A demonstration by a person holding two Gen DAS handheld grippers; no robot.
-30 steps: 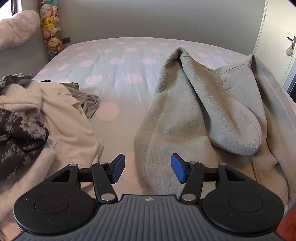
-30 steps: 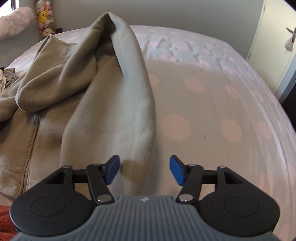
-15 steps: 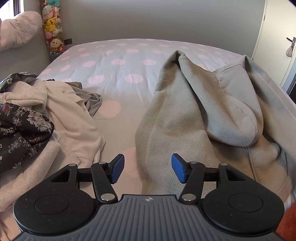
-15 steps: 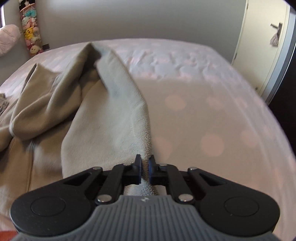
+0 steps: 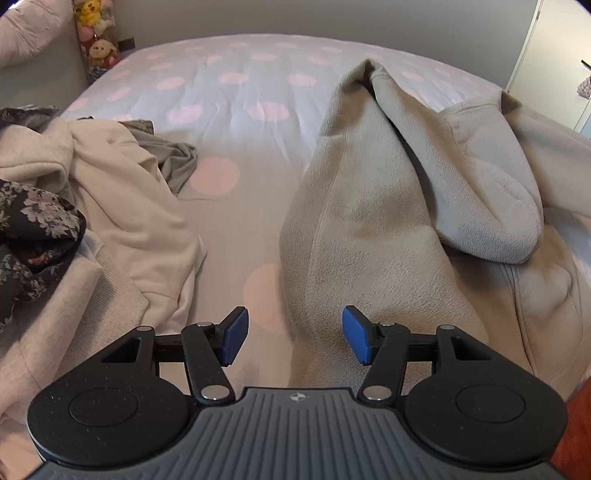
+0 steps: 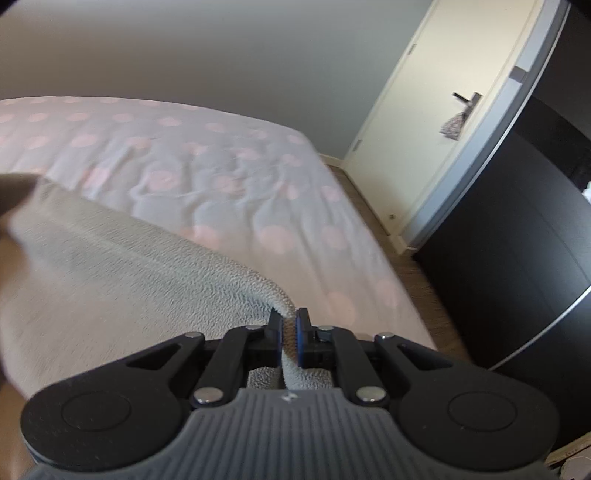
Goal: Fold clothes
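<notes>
A rumpled grey-beige fleece jacket (image 5: 388, 229) lies across the right side of a bed with a white, pink-dotted cover (image 5: 236, 92). The left gripper (image 5: 295, 336) hangs low over the garment's near left edge, its blue-padded fingers (image 5: 233, 336) spread apart: the fleece hem runs under the gap and toward the right pad, but neither pad presses on it. The right gripper (image 6: 289, 334) has its fingers (image 6: 275, 332) pressed together, pinching a fold of the same fleece (image 6: 122, 269), which stretches away to the left from the pinch, blurred by motion, with the bed cover (image 6: 207, 173) beyond it.

Only the left wrist view takes in the rest of the laundry: a cream sweatshirt (image 5: 122, 199) heaped on the left of the bed, a black floral-print garment (image 5: 33, 229) on top of it at the frame's left edge, a dark grey cloth (image 5: 173, 158) poking out behind, and a column of plush toys (image 5: 96, 33) against the far wall. Only the right wrist view shows the bed's far corner, a strip of wooden floor (image 6: 410, 266), a cream door (image 6: 436, 122) with a dark lever handle (image 6: 467, 99) carrying a small hanging cloth, and a tall black cabinet (image 6: 524, 258) beside it.
</notes>
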